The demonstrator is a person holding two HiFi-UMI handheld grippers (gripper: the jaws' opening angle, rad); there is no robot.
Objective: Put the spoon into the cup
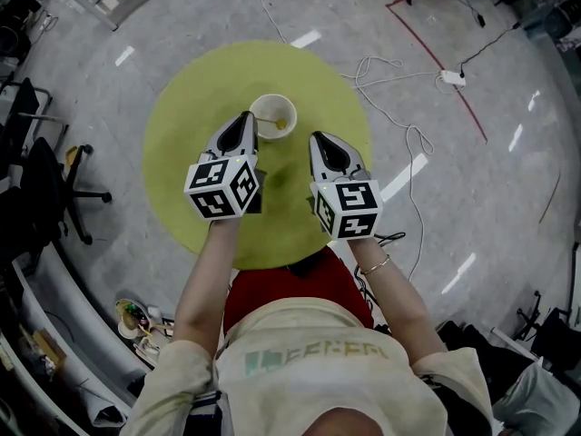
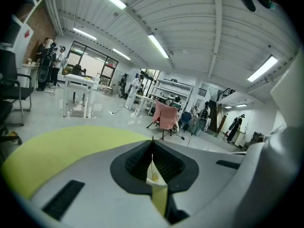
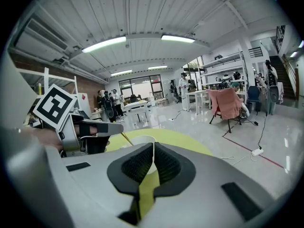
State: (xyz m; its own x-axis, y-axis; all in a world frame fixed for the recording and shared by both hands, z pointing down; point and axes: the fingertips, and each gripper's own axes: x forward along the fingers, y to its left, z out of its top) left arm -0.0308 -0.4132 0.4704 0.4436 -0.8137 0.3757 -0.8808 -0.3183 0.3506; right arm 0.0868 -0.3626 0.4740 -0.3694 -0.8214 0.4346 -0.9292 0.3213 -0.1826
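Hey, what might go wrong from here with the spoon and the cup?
1. The left claw is shut on the spoon, whose tip sits in the cup. Drawing back without opening would likely lift the spoon out or tip the cup.
2. The right claw is shut and apart from the cup, so nothing steadies it on the table.

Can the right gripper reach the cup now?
Probably yes: the cup stands just ahead of the right gripper, nothing between; the left gripper, holding the spoon, is opposite.
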